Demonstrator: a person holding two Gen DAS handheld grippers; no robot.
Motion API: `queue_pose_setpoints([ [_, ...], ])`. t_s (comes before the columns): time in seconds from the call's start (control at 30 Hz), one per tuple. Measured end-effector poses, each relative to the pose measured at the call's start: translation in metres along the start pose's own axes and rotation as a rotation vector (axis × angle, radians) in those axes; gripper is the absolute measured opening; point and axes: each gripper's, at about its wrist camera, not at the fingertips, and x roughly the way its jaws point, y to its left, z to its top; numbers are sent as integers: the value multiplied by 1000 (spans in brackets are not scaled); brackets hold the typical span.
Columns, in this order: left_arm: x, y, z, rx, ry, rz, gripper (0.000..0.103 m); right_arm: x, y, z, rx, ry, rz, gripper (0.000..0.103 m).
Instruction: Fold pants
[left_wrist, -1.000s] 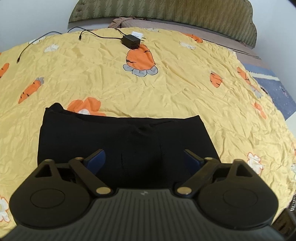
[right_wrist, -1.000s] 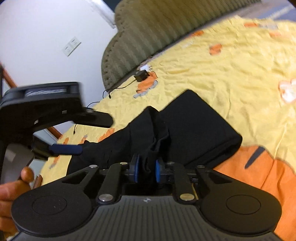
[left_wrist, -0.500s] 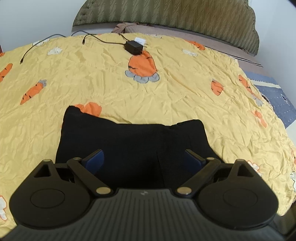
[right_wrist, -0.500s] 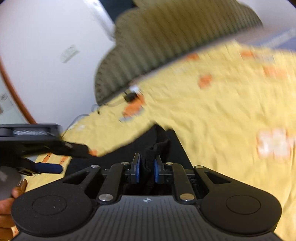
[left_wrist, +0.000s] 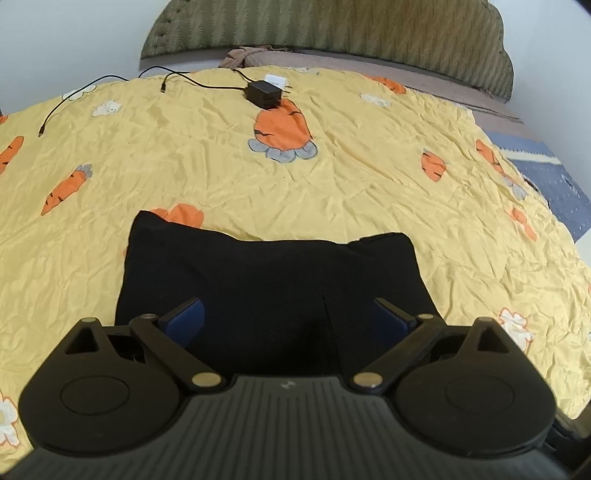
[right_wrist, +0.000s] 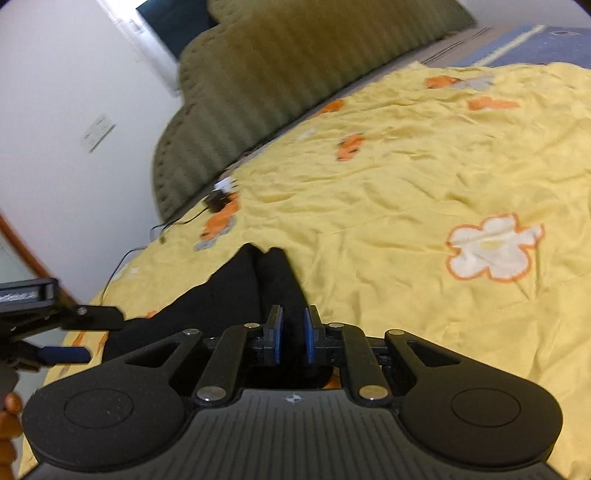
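The black pants (left_wrist: 269, 280) lie folded into a compact rectangle on the yellow carrot-print bedspread (left_wrist: 221, 162). My left gripper (left_wrist: 288, 317) is open, hovering just over the near edge of the pants with its blue pads wide apart. My right gripper (right_wrist: 291, 332) is shut on the right end of the pants (right_wrist: 258, 288), with black cloth pinched between its blue pads. The left gripper shows at the left edge of the right wrist view (right_wrist: 66, 350), held by a hand.
A black charger (left_wrist: 264, 94) with cables lies far back on the bedspread. A green padded headboard (left_wrist: 332, 29) stands behind it. A blue patterned cover (left_wrist: 546, 173) lies at the right. White walls surround the bed.
The pants have become narrower and more compact as the right gripper carried its end over. The right wrist view swung and lowered toward the bed. The left gripper stayed open over the pants.
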Motion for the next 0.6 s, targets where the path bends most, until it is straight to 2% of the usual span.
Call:
queue_pose_setpoints([
  [0.07, -3, 6, 0, -3, -9, 7, 96, -5, 15, 5, -95, -34, -6, 13],
  [0.1, -4, 10, 0, -7, -13, 15, 96, -6, 22, 8, -142, -35, 25, 13],
  [0.13, -7, 15, 0, -13, -21, 19, 96, -4, 32, 12, -193, -24, 40, 13],
  [0.23, -14, 27, 1, -21, -32, 29, 97, 12, 53, 22, -318, 9, 10, 13],
  [0.3, -17, 34, 0, -25, -33, 34, 98, 30, 55, 31, -321, 45, 9, 13],
  [0.4, -20, 41, -2, -23, -31, 35, 99, 60, 51, 39, -264, 146, 33, 14],
  [0.47, -21, 43, -2, -22, -31, 33, 99, 72, 50, 37, -275, 185, 27, 24],
  [0.5, -21, 43, -2, -18, -32, 33, 99, 75, 50, 36, -290, 192, 1, 33],
  [0.57, -20, 42, -4, -11, -31, 32, 100, 75, 51, 33, -318, 191, -6, 35],
  [0.6, -20, 42, -4, -10, -31, 31, 101, 72, 51, 32, -323, 177, 13, 30],
])
